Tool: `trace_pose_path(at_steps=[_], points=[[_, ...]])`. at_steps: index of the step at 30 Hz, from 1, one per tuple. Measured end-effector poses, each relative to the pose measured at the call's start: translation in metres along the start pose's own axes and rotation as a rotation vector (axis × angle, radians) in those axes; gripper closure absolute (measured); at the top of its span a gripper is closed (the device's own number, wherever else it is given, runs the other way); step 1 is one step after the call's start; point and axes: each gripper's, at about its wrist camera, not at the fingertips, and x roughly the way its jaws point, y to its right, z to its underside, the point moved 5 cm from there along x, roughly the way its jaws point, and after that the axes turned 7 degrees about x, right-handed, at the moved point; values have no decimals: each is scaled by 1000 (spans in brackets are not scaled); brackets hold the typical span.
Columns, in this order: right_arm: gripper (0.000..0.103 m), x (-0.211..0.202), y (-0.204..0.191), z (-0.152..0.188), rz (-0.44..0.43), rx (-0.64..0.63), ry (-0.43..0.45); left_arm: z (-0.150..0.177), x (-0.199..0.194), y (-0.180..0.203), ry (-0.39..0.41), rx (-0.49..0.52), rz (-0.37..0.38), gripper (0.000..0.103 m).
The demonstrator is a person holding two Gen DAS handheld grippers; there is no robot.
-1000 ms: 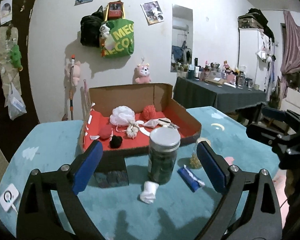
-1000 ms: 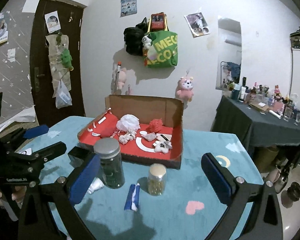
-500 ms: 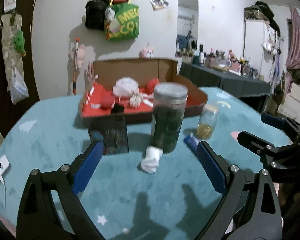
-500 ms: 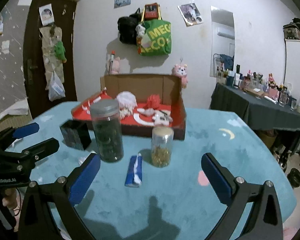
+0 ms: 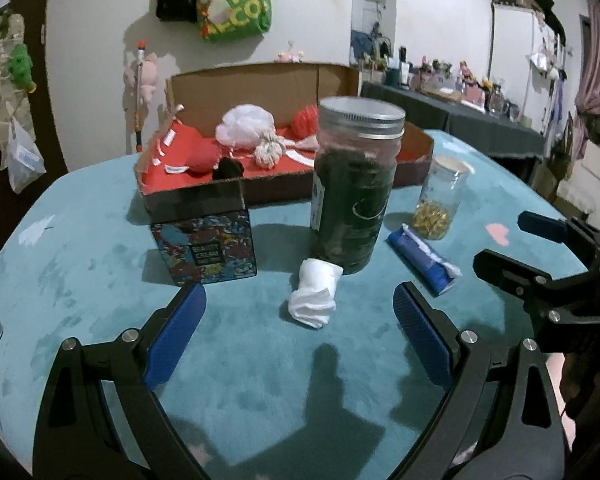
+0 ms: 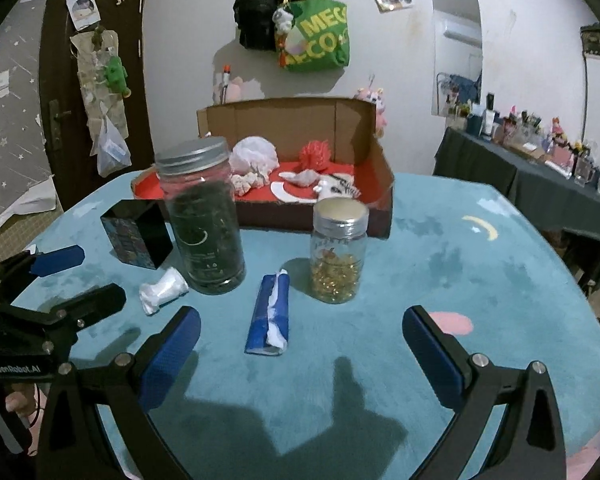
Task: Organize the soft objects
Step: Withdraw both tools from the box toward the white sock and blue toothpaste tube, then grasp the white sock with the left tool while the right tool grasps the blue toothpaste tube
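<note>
1. Teal table cover (image 6: 440, 280) carries everything.
2. On it: cardboard box (image 6: 340, 216), tall dark jar (image 6: 204, 224), small jar (image 6: 338, 252), patterned box (image 5: 206, 246).
3. White roll (image 5: 314, 298) and blue packet (image 6: 270, 316) lie flat.

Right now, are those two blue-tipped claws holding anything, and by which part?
Nothing is held. The left gripper and the right gripper are both open above the teal table; the white sock and blue packet lie untouched.

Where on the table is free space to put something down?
Free: the cloth right of the small jar, around the moon print, and the near edge before both claws. Crowded: around the big jar, white roll, blue packet.
</note>
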Motion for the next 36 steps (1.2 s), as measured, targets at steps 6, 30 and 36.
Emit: trace_pose_path(at_steps=[6, 30, 36], points=[[0, 31, 3, -1, -27, 7, -87, -3, 29, 1, -72, 31, 38, 27], [76, 41, -21, 6, -89, -105, -172, -5, 40, 11, -154, 94, 91, 84], [76, 32, -23, -7, -65, -144, -160, -18, 34, 6, -166, 137, 72, 84]])
